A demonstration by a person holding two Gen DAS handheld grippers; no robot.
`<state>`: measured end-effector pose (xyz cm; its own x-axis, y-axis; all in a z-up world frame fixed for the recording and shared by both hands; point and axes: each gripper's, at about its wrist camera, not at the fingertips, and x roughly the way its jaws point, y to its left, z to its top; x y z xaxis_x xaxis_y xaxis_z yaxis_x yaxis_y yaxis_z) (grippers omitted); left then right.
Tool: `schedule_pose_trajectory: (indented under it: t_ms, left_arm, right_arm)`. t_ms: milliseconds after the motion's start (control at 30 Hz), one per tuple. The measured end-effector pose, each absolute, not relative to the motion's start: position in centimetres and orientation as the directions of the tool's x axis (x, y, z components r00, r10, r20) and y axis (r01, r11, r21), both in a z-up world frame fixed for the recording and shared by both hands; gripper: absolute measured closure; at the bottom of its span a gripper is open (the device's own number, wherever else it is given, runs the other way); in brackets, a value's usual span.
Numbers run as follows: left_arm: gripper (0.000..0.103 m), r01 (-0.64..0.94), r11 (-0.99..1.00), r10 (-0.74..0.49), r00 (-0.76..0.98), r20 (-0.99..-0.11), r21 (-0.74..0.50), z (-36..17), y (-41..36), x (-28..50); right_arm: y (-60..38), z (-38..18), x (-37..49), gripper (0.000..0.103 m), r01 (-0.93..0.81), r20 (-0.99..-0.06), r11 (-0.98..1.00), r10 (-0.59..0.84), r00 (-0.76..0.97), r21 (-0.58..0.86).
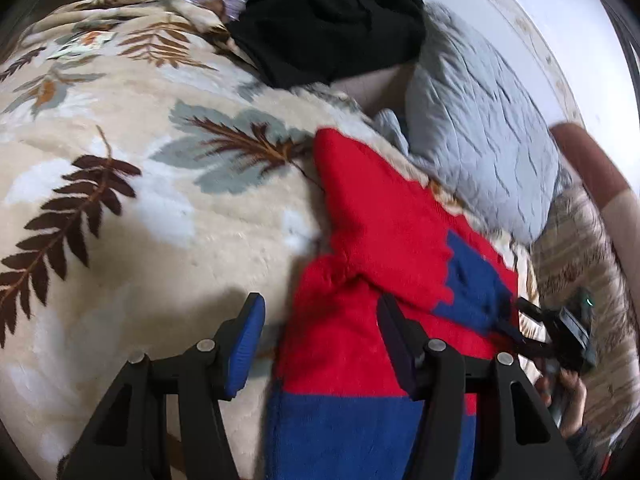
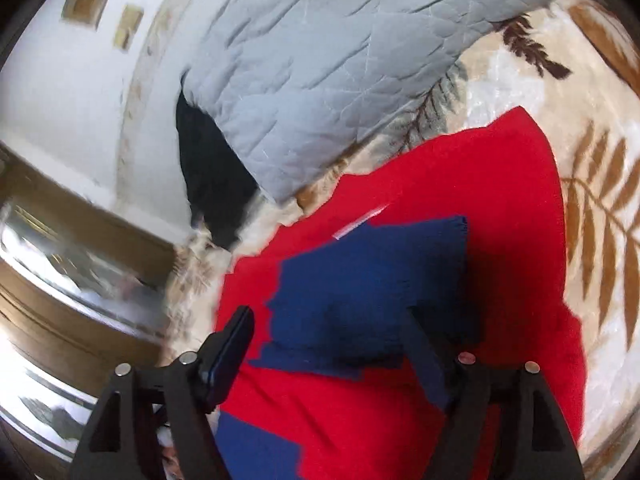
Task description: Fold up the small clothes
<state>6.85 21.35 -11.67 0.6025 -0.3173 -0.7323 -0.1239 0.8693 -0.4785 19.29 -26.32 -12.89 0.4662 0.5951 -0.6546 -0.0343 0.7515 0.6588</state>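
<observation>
Our left gripper (image 1: 320, 340) hangs with its blue-padded jaws spread wide, gripping nothing, above the near end of the red and navy-blue knitted garment (image 1: 384, 240). Our right gripper (image 2: 332, 348) is just as wide open and empty, over the garment's navy-blue patch (image 2: 372, 280). That knitted piece lies on the plush cream blanket with brown fern-leaf print (image 1: 140, 200), stretching toward twelve o'clock in the left wrist view. At one o'clock of it sits a grey quilted pillow (image 1: 480, 128); at eleven o'clock, well apart, a crumpled black cloth (image 1: 332, 20) is heaped.
</observation>
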Motion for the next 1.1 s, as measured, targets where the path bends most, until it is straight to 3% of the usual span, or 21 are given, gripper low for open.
schedule_pose_trajectory:
  t_ms: [67,300,500,700,1033,1100]
  left_arm:
    - [0.044,-0.11,0.879,-0.321,0.581,-0.748,-0.464,-12.1,21.0,6.4]
    - [0.044,-0.076,0.9,-0.334,0.514,-0.791,-0.429,-11.8,20.4,3.2]
    - [0.044,-0.039,0.92,-0.325,0.478,-0.816,-0.39,-11.1,19.7,-3.6]
    - [0.044,-0.044,0.914,-0.347,0.429,-0.834,-0.403,-11.9,19.2,-9.6]
    - [0.044,-0.056,0.899,-0.375,0.417,-0.828,-0.435,-12.1,17.7,-15.3]
    - [0.044,-0.065,0.901,-0.371,0.395,-0.84,-0.429,-12.6,17.6,-15.3]
  right_arm:
    - [-27.0,-13.1,19.0,0.026,-0.009,-0.613,0.707,0.62,0.49,0.707]
    - [-28.5,-7.1,11.5,0.025,-0.136,-0.598,0.756,0.602,0.528,0.641]
    - [-32.0,-8.7,1.6,0.025,-0.078,-0.675,0.784,0.576,0.461,0.615]
    - [-35.1,-11.9,-6.1,0.025,0.013,-0.651,0.721,0.618,0.44,0.693]
    - [-34.2,-14.3,-9.9,0.026,0.045,-0.638,0.674,0.674,0.373,0.737]
    - [-34.0,-14.8,-9.9,0.031,0.05,-0.637,0.669,0.678,0.366,0.741]
